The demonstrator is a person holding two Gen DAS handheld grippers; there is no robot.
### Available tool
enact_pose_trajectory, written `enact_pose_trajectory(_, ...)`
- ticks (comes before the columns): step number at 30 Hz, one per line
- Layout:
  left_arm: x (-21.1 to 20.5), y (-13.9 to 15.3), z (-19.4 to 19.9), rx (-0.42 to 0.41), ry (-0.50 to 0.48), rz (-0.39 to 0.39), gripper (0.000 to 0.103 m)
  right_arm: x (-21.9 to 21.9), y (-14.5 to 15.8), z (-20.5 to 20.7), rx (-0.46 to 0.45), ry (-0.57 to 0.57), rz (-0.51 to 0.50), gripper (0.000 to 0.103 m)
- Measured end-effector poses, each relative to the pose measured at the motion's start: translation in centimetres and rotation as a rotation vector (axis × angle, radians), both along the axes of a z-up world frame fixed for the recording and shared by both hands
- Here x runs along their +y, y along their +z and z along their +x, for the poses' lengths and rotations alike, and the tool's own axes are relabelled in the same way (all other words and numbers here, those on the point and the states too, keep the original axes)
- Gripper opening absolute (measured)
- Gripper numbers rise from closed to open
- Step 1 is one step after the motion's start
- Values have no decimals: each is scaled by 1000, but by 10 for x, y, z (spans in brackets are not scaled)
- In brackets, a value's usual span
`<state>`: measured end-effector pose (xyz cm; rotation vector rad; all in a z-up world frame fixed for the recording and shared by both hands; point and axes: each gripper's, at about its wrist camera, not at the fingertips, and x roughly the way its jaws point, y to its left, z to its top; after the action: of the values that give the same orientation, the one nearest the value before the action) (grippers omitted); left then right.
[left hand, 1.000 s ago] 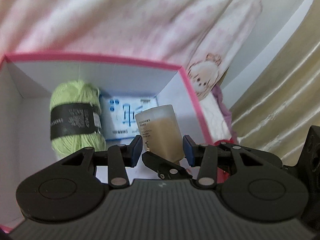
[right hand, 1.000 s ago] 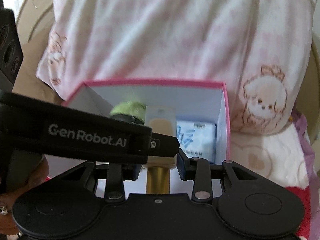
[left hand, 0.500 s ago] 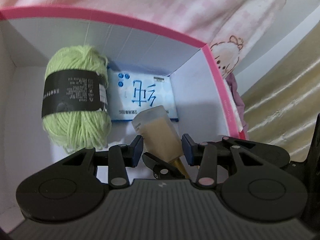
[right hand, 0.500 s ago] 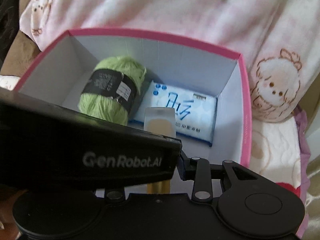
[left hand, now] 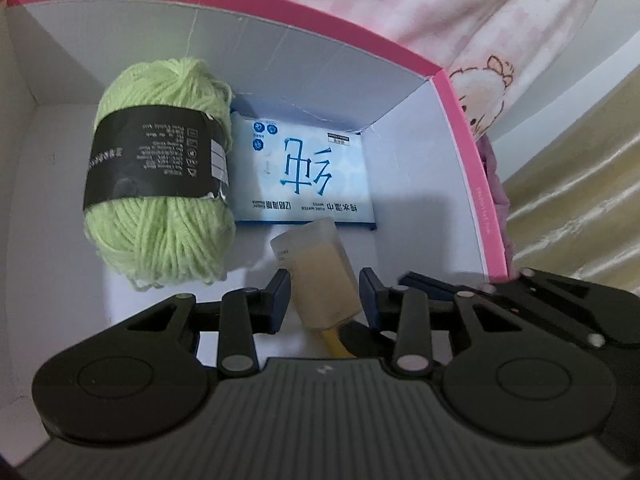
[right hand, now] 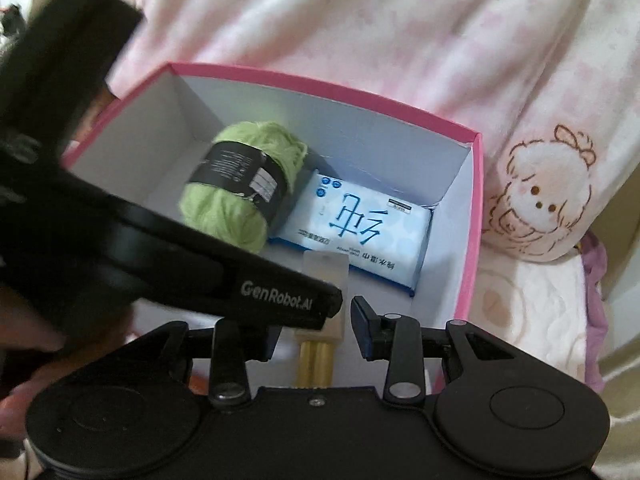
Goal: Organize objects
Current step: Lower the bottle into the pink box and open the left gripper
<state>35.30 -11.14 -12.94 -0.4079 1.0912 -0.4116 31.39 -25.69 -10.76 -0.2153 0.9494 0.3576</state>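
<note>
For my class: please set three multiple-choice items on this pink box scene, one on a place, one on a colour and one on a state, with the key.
1. Where is the green yarn ball relative to the wipes pack?
A. On top of it
B. Beside it, inside the pink box
C. Outside the box, on the bedding

2. What colour is the paper band round the yarn?
A. Black
B. White
C. Pink

3. What state is the box in?
A. Closed with a lid
B. Tipped on its side
C. Open at the top

Key:
1 B, since both views show yarn and pack side by side on the box floor.
2 A, since the band is black with small pale print.
3 C, since both cameras look straight down past the pink rim to the contents.
</note>
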Motion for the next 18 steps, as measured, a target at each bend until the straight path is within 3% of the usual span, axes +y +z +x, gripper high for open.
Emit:
enact_pose_trajectory(8,-12,-2,4,34,10,17,36,-11,-4,-1,-12,17,2,38)
enact_pose_trajectory(18,-30,-6,6,61,-10,-42,35,-21,1,-7,-34,-5,-13,35)
